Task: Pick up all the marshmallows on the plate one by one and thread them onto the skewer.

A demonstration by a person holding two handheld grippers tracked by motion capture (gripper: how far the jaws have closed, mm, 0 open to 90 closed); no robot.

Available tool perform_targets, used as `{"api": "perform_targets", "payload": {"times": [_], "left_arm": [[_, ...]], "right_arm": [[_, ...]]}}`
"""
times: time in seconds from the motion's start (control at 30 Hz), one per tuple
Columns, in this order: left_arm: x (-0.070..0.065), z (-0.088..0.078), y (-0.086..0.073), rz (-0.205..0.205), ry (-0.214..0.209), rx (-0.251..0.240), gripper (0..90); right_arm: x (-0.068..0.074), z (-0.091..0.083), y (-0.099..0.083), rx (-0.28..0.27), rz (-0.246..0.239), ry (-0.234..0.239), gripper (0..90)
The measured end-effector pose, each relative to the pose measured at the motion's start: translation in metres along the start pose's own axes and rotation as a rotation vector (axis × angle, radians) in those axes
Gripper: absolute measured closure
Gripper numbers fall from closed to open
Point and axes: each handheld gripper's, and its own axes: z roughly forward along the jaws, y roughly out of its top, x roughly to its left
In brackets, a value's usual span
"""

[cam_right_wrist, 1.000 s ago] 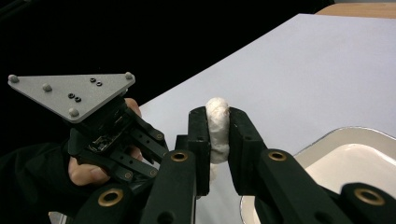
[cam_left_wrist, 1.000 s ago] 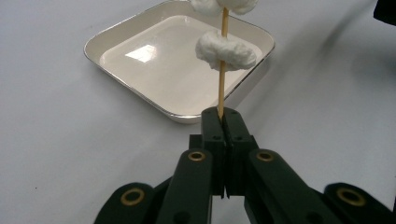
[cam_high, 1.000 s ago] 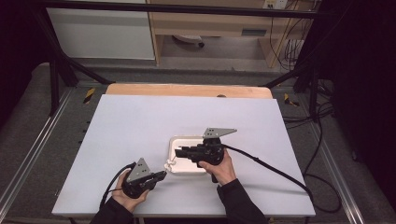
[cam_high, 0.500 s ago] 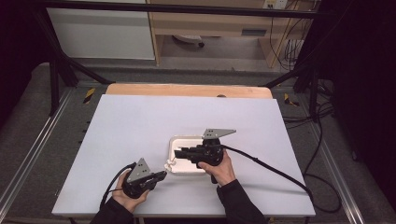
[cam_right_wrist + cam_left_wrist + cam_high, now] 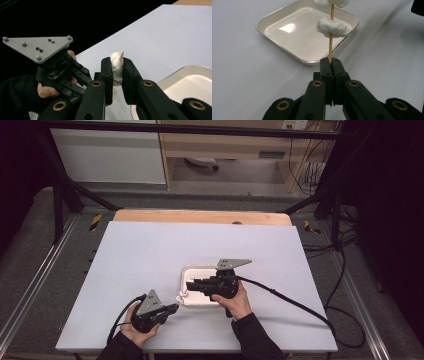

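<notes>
Overhead, the white bench (image 5: 150, 255) carries a shallow white tray (image 5: 189, 272) set right of centre and towards the near edge, with a wide bare stretch reaching to the far edge and both far corners. The left hand-held gripper (image 5: 172, 308) sits close to the near edge, just left of the tray's near-left corner, pointing at it. The right hand-held gripper (image 5: 191, 284) lies over the tray, jaws aimed leftwards. Open bench remains between the tray and the right edge, crossed by the trailing cable (image 5: 295, 302).

From the left gripper view, the left hand-held gripper (image 5: 331, 60) has its jaws pressed together on the lower end of a thin wooden skewer (image 5: 331, 46), which rises upright in front of the tray (image 5: 274, 40). One white marshmallow (image 5: 333, 26) sits threaded partway up; another is at the top edge.

From the right gripper view, the right hand-held gripper (image 5: 117, 66) squeezes a white marshmallow (image 5: 116, 67) between its pads, the skewer's tip (image 5: 121, 54) poking out on top. The tray's rim (image 5: 175, 72) curves at lower right, the bench's near edge runs just behind the other hand-held gripper.
</notes>
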Motion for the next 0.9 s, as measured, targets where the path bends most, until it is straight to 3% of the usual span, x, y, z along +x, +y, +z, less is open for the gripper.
{"api": "perform_targets", "payload": {"times": [0.53, 0.57, 0.6, 0.63, 0.73, 0.9], "left_arm": [[-0.001, 0.0, 0.0, 0.004, -0.003, -0.005, 89.6], [-0.001, -0.002, 0.002, -0.004, -0.024, -0.049, 89.7], [-0.002, -0.003, 0.006, 0.021, 0.014, -0.028, 89.7], [-0.003, -0.003, 0.006, 0.05, 0.046, -0.027, 89.7], [0.0, 0.001, 0.005, 0.015, 0.03, -0.022, 89.7], [0.002, 0.0, 0.005, -0.007, -0.005, -0.045, 89.6]], "right_arm": [[-0.001, 0.003, -0.004, 0.01, 0.004, 0.0, 81.8], [-0.001, 0.004, -0.005, 0.015, 0.002, 0.002, 81.7], [-0.001, 0.007, -0.007, 0.065, 0.009, 0.014, 81.6], [-0.001, 0.011, -0.012, 0.057, 0.01, 0.018, 81.6], [0.002, 0.014, -0.015, 0.01, -0.016, -0.011, 81.0], [0.0, 0.011, -0.011, 0.02, -0.009, -0.024, 78.2]]}}
